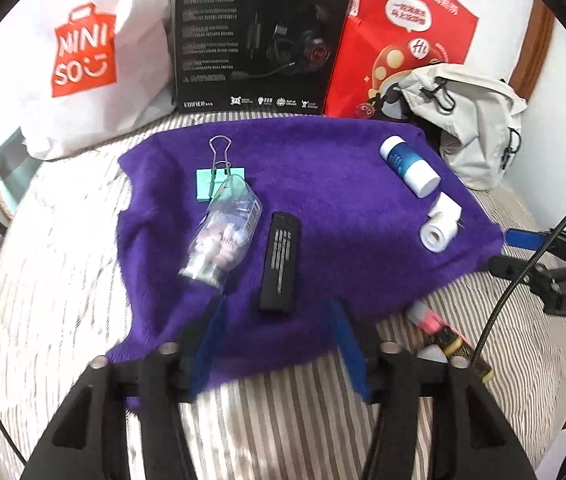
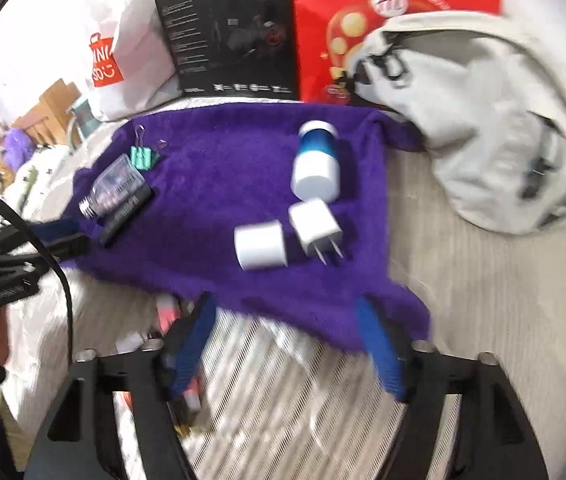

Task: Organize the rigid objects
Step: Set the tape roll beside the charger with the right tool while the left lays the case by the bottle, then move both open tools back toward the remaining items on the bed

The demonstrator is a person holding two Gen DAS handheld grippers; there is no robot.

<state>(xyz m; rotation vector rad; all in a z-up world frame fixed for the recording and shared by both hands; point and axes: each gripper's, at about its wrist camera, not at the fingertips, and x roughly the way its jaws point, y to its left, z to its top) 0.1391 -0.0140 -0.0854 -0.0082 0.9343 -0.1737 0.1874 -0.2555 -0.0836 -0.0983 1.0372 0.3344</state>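
Left wrist view: we see our left tongs [image 1: 279, 344] nearest, blue fingers spread apart and empty over the near edge of the purple towel [image 1: 323, 184], which lies on a striped bed [image 1: 283, 420]. Bare striped cover lies below and to the left of the towel, giving us open room there. Just beyond the tongs lies the black bar [image 1: 279, 264], its long axis running away from us, near end close to the towel's near edge. Left of it the clear bottle [image 1: 223, 232] lies tilted, its metal neck pointing toward us and leftward. Touching its far end is the green binder clip [image 1: 213, 182], wire handles pointing away.

Right wrist view: our right tongs [image 2: 291, 340] are likewise apart and empty at the towel's near edge. Ahead sit the white roll [image 2: 261, 245] and the white plug [image 2: 315, 224], just beside each other, prongs pointing toward us. Farther on lies the blue-and-white bottle [image 2: 317, 164], long axis running away. The grey bag [image 2: 483, 120] crowds the towel's far right corner; a black box [image 2: 227, 32] and red bag [image 2: 363, 20] close the far edge.
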